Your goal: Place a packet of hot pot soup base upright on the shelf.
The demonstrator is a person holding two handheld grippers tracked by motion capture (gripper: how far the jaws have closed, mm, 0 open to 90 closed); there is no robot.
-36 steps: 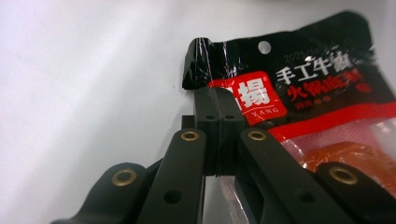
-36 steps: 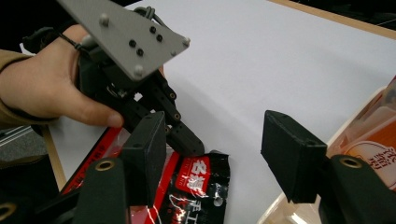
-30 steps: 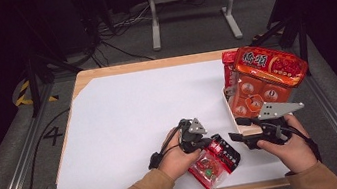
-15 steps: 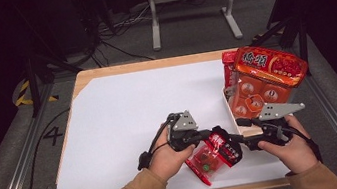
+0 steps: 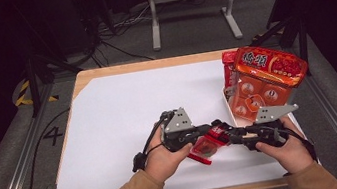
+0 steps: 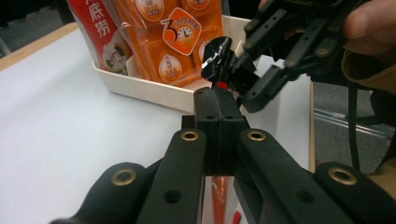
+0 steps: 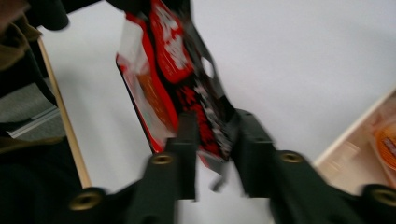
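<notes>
Where packets crowd, cream tray [image 5: 230, 110].

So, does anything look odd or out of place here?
Yes. The big orange packet lies tilted on top of the other packets in the white tray, sticking out over its rim. The small red packet hangs between both grippers above the table.

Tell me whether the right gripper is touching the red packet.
Touching. The right gripper view shows the right gripper, whose jaws have just been closing, clamped on the red packet's black edge.
</notes>
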